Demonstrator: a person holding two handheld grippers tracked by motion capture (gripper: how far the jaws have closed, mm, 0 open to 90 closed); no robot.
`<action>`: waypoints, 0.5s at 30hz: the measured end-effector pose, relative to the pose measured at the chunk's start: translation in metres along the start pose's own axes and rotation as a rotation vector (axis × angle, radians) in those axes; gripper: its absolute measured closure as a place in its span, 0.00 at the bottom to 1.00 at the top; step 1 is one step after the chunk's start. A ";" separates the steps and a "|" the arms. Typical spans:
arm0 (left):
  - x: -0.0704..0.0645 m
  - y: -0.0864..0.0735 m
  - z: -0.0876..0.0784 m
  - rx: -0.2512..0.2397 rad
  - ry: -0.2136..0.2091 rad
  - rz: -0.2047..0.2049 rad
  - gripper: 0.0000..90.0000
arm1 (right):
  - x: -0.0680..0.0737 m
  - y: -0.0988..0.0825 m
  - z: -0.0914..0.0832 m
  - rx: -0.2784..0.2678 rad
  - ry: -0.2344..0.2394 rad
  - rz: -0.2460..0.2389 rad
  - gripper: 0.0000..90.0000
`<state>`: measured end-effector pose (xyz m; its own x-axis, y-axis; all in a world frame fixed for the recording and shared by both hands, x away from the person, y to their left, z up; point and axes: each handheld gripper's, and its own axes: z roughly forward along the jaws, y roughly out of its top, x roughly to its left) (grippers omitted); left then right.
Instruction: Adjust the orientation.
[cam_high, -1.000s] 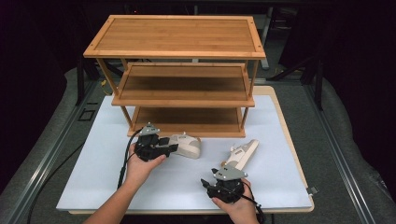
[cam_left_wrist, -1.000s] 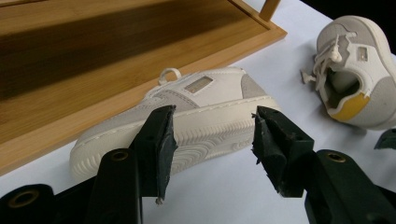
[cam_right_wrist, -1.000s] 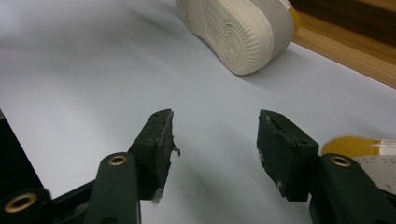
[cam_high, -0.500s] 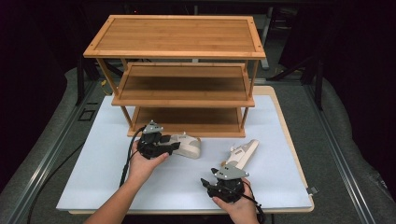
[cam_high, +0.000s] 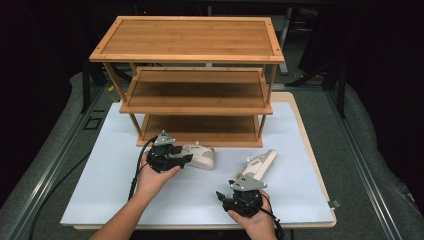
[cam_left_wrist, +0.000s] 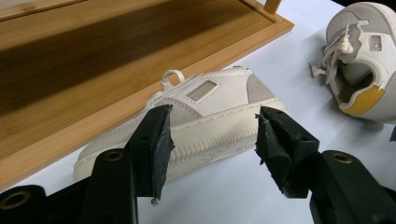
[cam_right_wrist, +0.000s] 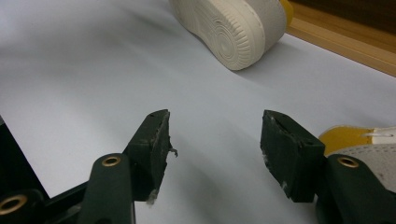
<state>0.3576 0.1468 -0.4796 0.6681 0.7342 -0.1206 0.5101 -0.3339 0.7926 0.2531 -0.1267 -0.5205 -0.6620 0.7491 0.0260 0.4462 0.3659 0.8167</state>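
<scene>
A white tabletop carries a three-tier wooden shelf rack and two pale sneakers. The left gripper, held in a person's left hand, points at the nearer sneaker, which lies on its side just in front of the rack's bottom shelf. In the left gripper view its jaws stand apart, framing the sneaker's sole edge without pressing on it. The right gripper, in the right hand, sits near the tabletop's front edge. Its jaws have just been opening and now stand wide, with bare tabletop between them. The second sneaker lies just beyond it, angled toward the rack's right leg, its yellow lining beside the right jaw.
</scene>
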 end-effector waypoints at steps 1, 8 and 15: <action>0.000 -0.001 -0.001 -0.002 -0.002 0.003 0.50 | 0.000 0.000 0.000 -0.002 -0.001 0.002 0.47; -0.002 -0.010 -0.007 -0.025 -0.018 -0.007 0.50 | 0.000 0.000 0.000 0.000 -0.002 0.003 0.46; -0.005 -0.021 -0.014 -0.032 -0.029 -0.017 0.50 | 0.001 0.001 -0.001 -0.009 0.000 0.002 0.47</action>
<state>0.3363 0.1579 -0.4871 0.6747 0.7224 -0.1512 0.5045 -0.3019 0.8089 0.2523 -0.1262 -0.5196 -0.6608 0.7501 0.0277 0.4421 0.3592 0.8219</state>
